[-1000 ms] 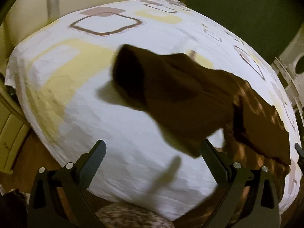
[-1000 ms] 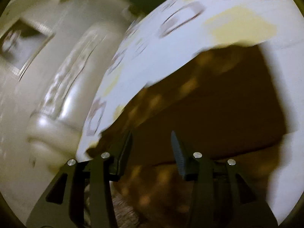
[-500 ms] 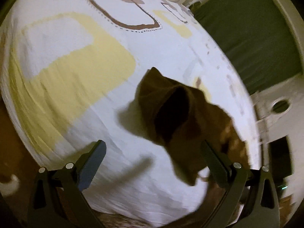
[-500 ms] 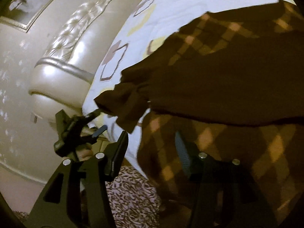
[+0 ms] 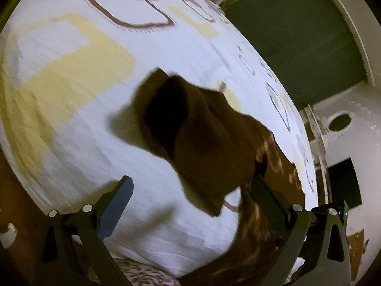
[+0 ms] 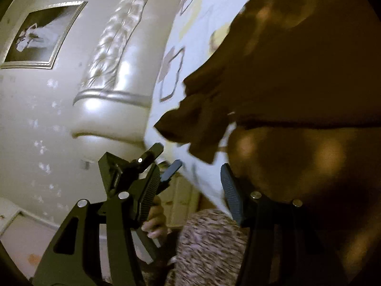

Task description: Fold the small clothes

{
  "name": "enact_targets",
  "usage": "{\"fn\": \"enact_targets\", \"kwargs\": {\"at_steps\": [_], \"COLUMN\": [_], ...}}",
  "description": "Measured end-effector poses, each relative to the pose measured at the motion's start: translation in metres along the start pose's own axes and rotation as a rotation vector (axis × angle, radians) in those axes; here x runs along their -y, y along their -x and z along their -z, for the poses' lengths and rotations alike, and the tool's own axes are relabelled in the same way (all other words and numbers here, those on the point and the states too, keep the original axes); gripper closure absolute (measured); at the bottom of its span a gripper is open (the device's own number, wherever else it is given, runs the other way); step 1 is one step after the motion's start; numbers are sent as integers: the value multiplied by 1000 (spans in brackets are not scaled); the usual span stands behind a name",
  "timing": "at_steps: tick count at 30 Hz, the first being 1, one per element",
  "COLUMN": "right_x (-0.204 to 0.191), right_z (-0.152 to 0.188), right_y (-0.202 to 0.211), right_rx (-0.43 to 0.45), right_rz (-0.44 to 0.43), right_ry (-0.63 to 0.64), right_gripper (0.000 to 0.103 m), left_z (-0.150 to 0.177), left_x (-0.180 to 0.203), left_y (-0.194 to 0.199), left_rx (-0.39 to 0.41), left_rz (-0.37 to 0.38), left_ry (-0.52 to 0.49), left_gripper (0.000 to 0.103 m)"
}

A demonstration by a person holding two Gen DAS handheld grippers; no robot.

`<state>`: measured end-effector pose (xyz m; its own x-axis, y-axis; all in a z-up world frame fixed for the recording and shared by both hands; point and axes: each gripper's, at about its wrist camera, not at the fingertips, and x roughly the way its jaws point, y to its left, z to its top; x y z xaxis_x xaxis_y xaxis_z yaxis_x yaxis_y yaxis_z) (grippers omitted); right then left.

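Note:
A dark brown garment with a checked part (image 5: 209, 143) lies on the patterned bed sheet (image 5: 71, 83), rumpled, one sleeve reaching toward the middle of the bed. It hangs over the near bed edge at right. My left gripper (image 5: 190, 190) is open and empty, just above the near edge, with the garment's lower flap between the finger tips' line and its right finger (image 5: 266, 193). In the right wrist view the garment (image 6: 297, 83) fills the right side. My right gripper (image 6: 190, 176) is open, empty, close to the cloth. The left gripper (image 6: 142, 166) shows there too.
A padded cream headboard (image 6: 112, 71) and a framed picture (image 6: 40, 33) are on the wall at left. A dark green wall (image 5: 297, 35) and white furniture (image 5: 345, 124) stand beyond the bed. A patterned fabric (image 6: 209, 245) lies below the grippers.
Both grippers have swung around the bed's near edge and come closer to the garment. The garment's sleeve has shifted and crumpled. Both grippers stayed open.

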<state>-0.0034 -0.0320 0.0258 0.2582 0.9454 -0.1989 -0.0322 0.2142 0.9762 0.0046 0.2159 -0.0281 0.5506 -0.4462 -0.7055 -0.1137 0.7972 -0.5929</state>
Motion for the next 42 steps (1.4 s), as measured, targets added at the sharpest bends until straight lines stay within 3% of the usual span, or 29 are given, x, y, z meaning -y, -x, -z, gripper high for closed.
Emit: {"fn": "enact_targets", "kwargs": {"at_steps": [4,7,12,15,21,25,29,30,33,38,42], "right_x": [-1,2,3,-2,-2,-8,-10,-11,-7,-2,-20], "right_z": [-3,-5,-9,-4,1,1,2,2,4,5,4], "right_y": [-50,-72,-79,-80,-77,-91,-94,-94,-96,-94,-92], "right_rx": [-58,-34,13,31,69,92,116,120,97,85,65], "right_rz": [32,99,96,140,258,311,313,313,320,266,217], "right_ry": [-24,-61,-112,-106,-131,-91,-87,-85,-79,-96,-56], "right_gripper": [50,51,51,57,57,48,47,52,84,93,94], "left_z": [-4,-4,-1,0,1,2,1,2,1,2,3], "left_x": [-12,-22,-30,-31,-34,-37,-37,-36,-34,-33,-33], "left_y": [8,10,7,6,7,7,7,7,7,7,6], "left_rx": [22,24,30,24,29,24,25,23,24,26,27], "left_rz": [-27,-29,-28,-18,-3,7,13,17,17,14,1], "left_ry": [22,38,50,53,60,81,93,94,87,83,82], "left_gripper": [4,4,4,4,4,4,4,4,4,4,4]}}
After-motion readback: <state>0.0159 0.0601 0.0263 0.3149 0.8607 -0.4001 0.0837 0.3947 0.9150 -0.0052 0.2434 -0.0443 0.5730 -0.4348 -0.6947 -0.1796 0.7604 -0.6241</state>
